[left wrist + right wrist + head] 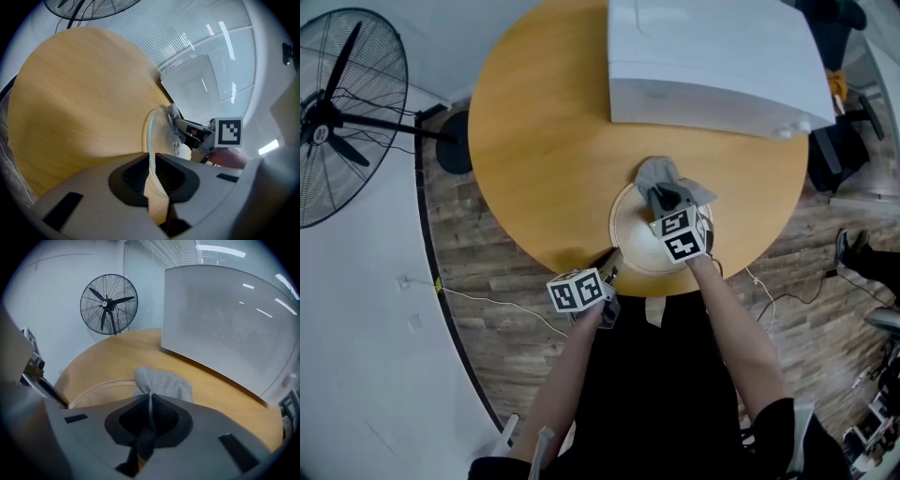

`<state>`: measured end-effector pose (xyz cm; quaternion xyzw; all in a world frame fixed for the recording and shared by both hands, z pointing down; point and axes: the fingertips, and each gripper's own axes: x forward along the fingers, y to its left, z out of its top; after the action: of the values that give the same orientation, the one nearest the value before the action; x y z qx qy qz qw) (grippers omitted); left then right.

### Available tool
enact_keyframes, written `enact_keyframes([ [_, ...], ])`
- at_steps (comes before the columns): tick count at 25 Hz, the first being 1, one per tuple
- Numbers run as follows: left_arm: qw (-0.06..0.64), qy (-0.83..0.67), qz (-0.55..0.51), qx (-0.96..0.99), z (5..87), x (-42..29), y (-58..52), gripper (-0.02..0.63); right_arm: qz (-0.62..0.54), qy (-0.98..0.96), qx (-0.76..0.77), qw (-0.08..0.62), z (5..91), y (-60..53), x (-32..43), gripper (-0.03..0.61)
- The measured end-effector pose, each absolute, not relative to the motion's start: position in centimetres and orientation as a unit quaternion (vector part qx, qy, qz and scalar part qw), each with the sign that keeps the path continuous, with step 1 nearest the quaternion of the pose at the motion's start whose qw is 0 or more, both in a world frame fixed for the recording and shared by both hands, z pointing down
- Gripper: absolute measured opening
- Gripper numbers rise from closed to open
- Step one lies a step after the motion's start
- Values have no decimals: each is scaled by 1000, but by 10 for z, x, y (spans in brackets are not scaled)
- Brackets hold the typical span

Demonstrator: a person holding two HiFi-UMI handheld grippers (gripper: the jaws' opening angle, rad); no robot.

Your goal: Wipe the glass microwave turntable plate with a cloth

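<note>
grey woven cloth [657,173] is resting on round clear glass turntable plate [630,239]
right gripper [150,409] is clamping the cloth for wiping; left gripper [151,168] is pinching the plate's rim, likely steadying it.

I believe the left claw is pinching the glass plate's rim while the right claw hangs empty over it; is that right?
Not quite: the right claw is not empty but shut on the grey cloth, as the right gripper view shows. The left claw does pinch the rim of the glass plate.
</note>
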<state>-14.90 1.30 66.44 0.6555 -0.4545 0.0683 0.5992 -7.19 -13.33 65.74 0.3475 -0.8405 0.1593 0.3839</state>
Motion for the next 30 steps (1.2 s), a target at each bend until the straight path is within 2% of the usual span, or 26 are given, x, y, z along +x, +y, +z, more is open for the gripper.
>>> enact_keyframes([
  [13, 596, -462, 69, 653, 666, -150, 14, 34, 179, -874, 213, 397, 660, -48, -139, 20],
  [30, 593, -473, 70, 647, 665, -152, 14, 27, 206, -886, 136, 393, 662, 32, -115, 20],
])
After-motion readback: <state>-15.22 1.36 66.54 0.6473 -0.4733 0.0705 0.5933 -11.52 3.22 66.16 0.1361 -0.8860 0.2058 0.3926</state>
